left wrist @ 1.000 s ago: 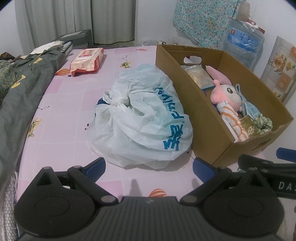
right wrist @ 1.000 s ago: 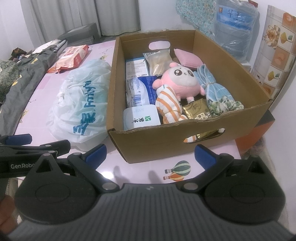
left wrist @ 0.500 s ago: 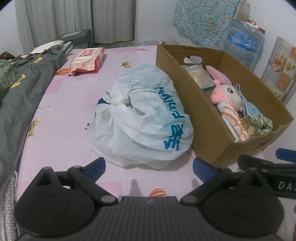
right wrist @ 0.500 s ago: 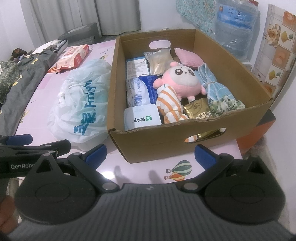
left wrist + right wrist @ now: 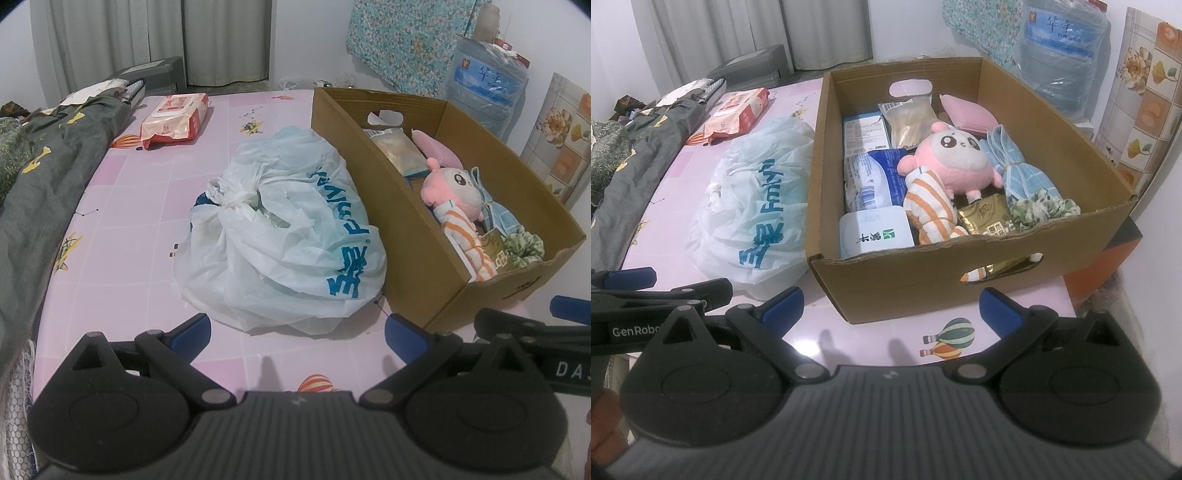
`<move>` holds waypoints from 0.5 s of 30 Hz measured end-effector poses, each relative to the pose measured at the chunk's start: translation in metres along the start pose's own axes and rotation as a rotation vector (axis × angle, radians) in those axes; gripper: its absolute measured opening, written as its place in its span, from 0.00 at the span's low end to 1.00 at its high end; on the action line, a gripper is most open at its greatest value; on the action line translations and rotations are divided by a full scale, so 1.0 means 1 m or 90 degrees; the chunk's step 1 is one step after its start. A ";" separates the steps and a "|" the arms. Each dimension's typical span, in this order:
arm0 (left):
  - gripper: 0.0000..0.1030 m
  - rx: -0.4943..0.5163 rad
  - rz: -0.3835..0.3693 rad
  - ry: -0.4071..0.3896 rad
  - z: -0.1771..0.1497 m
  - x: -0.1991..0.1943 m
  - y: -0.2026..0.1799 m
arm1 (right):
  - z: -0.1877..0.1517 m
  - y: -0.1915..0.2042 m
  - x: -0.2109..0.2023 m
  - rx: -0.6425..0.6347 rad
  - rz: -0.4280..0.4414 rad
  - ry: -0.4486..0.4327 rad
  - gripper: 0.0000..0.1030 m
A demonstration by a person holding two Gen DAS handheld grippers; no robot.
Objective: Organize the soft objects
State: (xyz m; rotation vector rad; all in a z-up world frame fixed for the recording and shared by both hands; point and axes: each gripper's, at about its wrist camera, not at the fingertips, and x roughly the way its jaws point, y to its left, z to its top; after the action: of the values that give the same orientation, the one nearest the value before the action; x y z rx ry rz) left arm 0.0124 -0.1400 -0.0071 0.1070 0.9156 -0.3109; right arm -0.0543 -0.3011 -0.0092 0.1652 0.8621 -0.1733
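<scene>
A knotted white plastic bag (image 5: pixel 288 236) with blue lettering lies on the pink table, just left of an open cardboard box (image 5: pixel 413 236). The box (image 5: pixel 923 273) holds a pink plush toy (image 5: pixel 951 160), an orange-striped cloth (image 5: pixel 931 206), a blue towel (image 5: pixel 1015 162), a pink pillow (image 5: pixel 966 112), a green scrunchie (image 5: pixel 1045 210) and several packets. My left gripper (image 5: pixel 297 332) hovers open in front of the bag, holding nothing. My right gripper (image 5: pixel 892 306) hovers open before the box's near wall, also holding nothing.
A pack of wet wipes (image 5: pixel 175 118) lies at the far left of the table. A dark grey quilt (image 5: pixel 40 184) runs along the left edge. A water jug (image 5: pixel 1060 55) and a tiled panel (image 5: pixel 1141 122) stand behind and right of the box.
</scene>
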 end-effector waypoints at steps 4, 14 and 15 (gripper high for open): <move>0.98 0.000 0.000 -0.001 0.000 0.000 0.000 | 0.000 0.001 0.000 -0.001 0.001 0.000 0.99; 0.98 0.000 0.000 0.000 0.000 0.000 0.000 | 0.000 0.001 0.000 -0.001 0.001 0.001 0.99; 0.98 0.000 0.000 0.000 0.000 0.000 0.000 | 0.000 0.001 0.000 -0.001 0.001 0.001 0.99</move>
State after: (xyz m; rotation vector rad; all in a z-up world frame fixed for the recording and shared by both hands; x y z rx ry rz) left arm 0.0123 -0.1399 -0.0071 0.1068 0.9156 -0.3109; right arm -0.0542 -0.3002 -0.0096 0.1648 0.8634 -0.1707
